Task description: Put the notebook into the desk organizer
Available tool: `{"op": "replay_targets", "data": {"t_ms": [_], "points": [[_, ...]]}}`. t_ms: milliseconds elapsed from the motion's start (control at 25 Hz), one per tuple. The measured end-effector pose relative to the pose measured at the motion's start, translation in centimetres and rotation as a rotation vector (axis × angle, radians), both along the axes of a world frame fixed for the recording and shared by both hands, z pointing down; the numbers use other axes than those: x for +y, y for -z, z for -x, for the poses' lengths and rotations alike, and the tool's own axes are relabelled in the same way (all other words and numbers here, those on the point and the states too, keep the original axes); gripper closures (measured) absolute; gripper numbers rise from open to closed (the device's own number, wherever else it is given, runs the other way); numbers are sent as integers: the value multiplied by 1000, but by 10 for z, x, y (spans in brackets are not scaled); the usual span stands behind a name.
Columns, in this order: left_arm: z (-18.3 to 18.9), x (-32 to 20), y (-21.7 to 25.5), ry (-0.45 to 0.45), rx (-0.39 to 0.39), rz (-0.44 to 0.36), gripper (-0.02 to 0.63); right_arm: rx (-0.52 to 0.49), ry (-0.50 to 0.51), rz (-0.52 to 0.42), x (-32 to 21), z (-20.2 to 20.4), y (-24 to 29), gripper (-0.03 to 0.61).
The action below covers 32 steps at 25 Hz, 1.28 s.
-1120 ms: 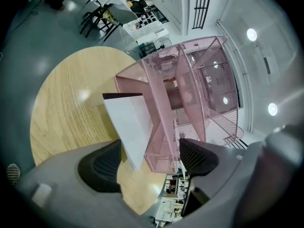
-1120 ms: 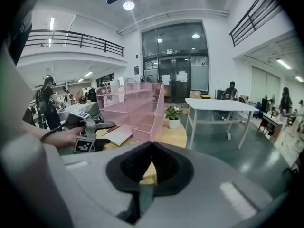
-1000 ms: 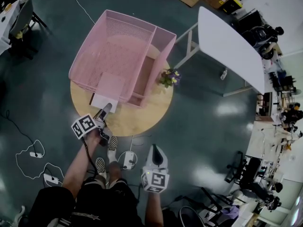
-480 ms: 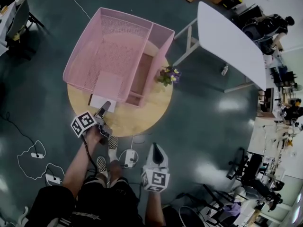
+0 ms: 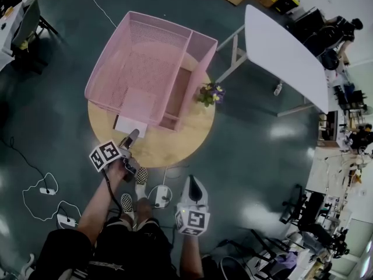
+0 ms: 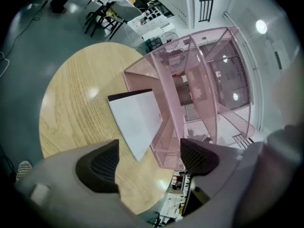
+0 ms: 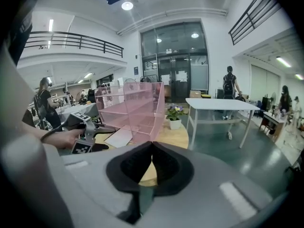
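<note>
One end of the notebook (image 5: 129,125) lies on the round wooden table (image 5: 169,144), and the other seems tucked under the front edge of the pink mesh organizer (image 5: 116,57). It looks partly fed into the bottom tray, probably so a push can send it the rest of the way in.

The left gripper (image 5: 131,136) points at the exposed end from the near rim of the table. Its jaws are spread wide, with nothing between them, and they sit just short of the notebook. The forearm stretches forward and down.

The right gripper (image 5: 192,188) hangs back near the person's waist, well apart from the table. Its jaws are pressed together on nothing, so it seems idle. A small flower pot (image 5: 210,94) stands just beside the organizer.
</note>
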<state>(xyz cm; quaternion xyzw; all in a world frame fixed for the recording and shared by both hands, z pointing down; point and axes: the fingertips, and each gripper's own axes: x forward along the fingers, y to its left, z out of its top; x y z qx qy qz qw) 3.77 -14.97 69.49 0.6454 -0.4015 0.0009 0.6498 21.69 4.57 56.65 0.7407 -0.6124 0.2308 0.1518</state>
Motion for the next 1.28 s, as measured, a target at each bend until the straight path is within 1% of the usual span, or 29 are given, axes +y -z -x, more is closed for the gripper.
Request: {"op": "replay_targets", "data": {"t_ms": [120, 240, 360, 480, 560, 600, 640, 800, 880, 960, 1040, 1120, 1200, 1280], "points": [[7, 10, 22, -48, -32, -73, 221, 1, 10, -20, -2, 6, 10, 572], [17, 16, 53, -90, -71, -172, 222, 12, 27, -54, -4, 16, 22, 572], [31, 23, 88, -127, -108, -283, 224, 21, 44, -87, -2, 30, 36, 572], [48, 34, 126, -174, -189, -419, 229, 27, 58, -120, 4, 44, 55, 572], [57, 43, 155, -202, -241, -517, 261, 33, 68, -147, 7, 55, 68, 572], [61, 48, 169, -213, -266, -566, 297, 37, 75, -163, 8, 60, 75, 572], [66, 53, 184, -222, -287, -614, 316, 41, 82, -179, 9, 66, 82, 572], [84, 80, 239, -252, -354, -784, 355, 57, 108, -237, 19, 88, 113, 572], [94, 93, 261, -261, -390, -856, 386, 63, 119, -263, 24, 98, 126, 572], [103, 109, 279, -272, -414, -914, 421, 67, 130, -288, 32, 110, 138, 572], [113, 127, 294, -280, -443, -966, 438, 71, 143, -312, 42, 123, 148, 572], [124, 146, 306, -288, -492, -1023, 473, 75, 154, -329, 53, 135, 156, 572], [134, 164, 317, -302, -541, -1077, 489, 78, 159, -342, 66, 146, 163, 572], [143, 182, 324, -318, -569, -1108, 505, 80, 164, -353, 79, 156, 168, 572]]}}
